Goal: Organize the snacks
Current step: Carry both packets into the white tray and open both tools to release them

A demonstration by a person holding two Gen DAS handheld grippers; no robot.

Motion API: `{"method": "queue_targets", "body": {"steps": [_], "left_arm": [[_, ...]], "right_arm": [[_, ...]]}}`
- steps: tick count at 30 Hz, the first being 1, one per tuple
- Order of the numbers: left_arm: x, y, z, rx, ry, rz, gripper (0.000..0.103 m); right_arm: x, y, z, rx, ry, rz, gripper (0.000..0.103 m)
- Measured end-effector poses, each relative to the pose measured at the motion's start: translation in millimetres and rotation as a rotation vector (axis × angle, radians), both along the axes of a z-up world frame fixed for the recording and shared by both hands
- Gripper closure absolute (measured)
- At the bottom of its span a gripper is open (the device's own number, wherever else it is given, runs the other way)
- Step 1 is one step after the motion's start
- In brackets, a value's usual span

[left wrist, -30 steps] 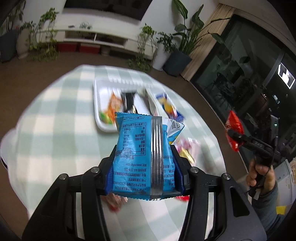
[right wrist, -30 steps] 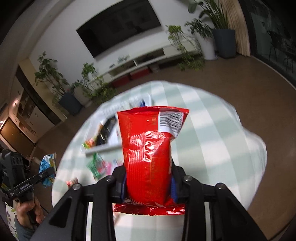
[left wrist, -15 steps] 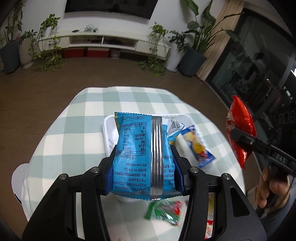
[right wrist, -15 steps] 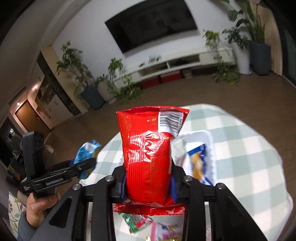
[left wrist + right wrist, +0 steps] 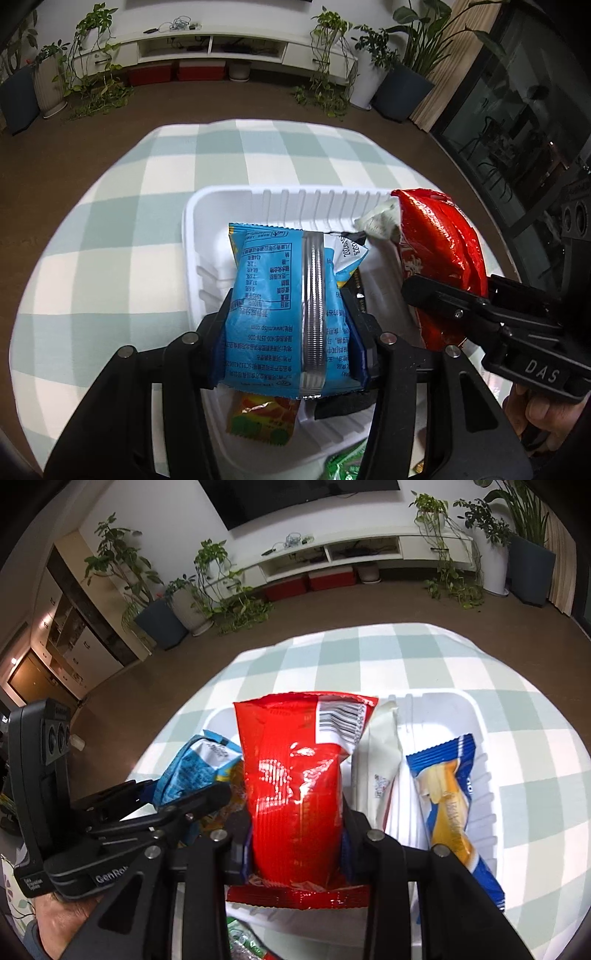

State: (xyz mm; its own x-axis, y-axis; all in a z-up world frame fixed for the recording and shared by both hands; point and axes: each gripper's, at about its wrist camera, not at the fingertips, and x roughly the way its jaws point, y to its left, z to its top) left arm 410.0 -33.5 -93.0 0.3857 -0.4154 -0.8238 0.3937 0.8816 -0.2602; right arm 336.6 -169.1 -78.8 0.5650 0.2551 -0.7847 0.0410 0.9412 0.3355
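Over the white tray (image 5: 236,195), we hold both packets above its well, and that's the relation the next move turns on: tray lies straight below and slightly fwd of each gripper, so the drop is down, not across. Tray's long axis runs left-right in the left wrist view, ribbed far wall facing us.

Left gripper (image 5: 291,328) is clamped on the blue packet (image 5: 273,306), packet upright, long axis running away from us along the fingers, silver seam facing the cam. It hangs over the tray's left-centre part. Right gripper (image 5: 297,834) is clamped on the red packet (image 5: 295,797), also upright, barcode at its far top corner. It sits over the tray approx. mid-right. The two packets are just beside each other, w/ the blue one to the left of the red; whether they touch we can't tell.

Already in the tray: a blue-and-yellow bar (image 5: 450,805) lying lengthwise along the right side, a white packet (image 5: 380,760) next to the red one, and an orange-green packet (image 5: 264,417) near the front edge under the left gripper.

Surface is a round worktop w/ a green-and-white check cloth (image 5: 122,236). Room behind: brown floor, white TV bench (image 5: 354,550), potted plants.

We judge both releases are near; neither gripper is clearly the closer.
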Motion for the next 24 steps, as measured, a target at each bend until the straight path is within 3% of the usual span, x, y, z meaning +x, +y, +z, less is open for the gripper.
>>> {"method": "queue_targets", "body": {"steps": [10,17,24], "left_arm": [[-3,-7,-10,0.05,-0.005,-0.001,0.053],[-7,-3,-8,0.039,-0.004,0.009,0.05],[-15,-1,-2,0.037,-0.008,0.018,0.04]], "right_arm": [[2,10,-20,-0.059,0.055,0.025,0.063],[-2,9,-20,-0.067,0.053,0.018,0.062],[-10,3,-7,-0.069,0.015,0.003,0.048]]}}
